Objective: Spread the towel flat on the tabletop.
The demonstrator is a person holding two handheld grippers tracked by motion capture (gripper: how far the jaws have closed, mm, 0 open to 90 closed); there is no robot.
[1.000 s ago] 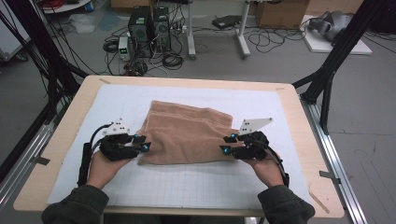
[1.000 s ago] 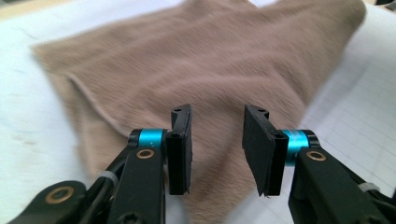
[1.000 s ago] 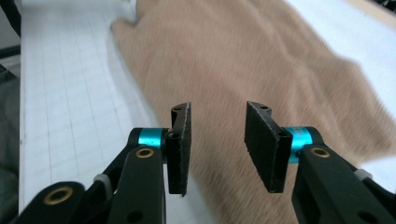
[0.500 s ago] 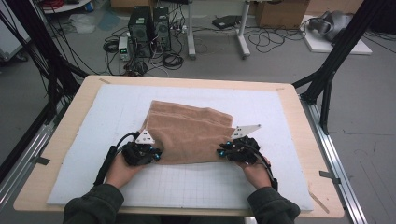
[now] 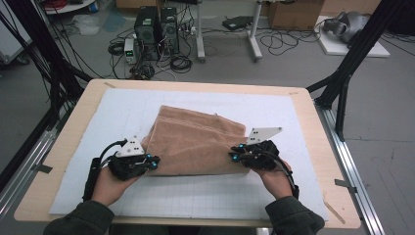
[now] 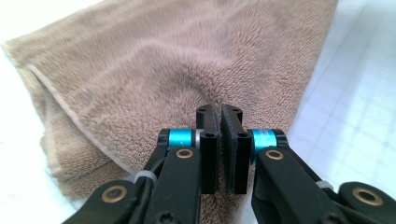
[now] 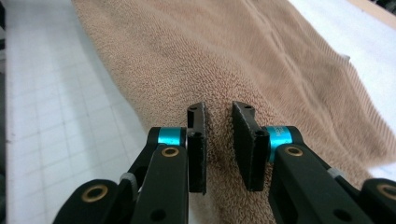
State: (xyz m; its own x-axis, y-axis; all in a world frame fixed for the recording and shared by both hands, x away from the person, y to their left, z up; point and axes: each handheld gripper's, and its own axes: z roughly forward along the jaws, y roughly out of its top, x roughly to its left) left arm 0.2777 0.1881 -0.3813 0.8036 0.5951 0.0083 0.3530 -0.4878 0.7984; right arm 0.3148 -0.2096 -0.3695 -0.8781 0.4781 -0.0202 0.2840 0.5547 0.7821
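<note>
towel corners hidden between jaws

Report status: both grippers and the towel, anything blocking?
Left gripper shut on towel at its near left corner. Right gripper jaws just closing, pinching a fold at the near right corner. Towel folded, flat on white mat. Nothing in the way.

Black gripper arms, blue collars, brass screws.
</note>
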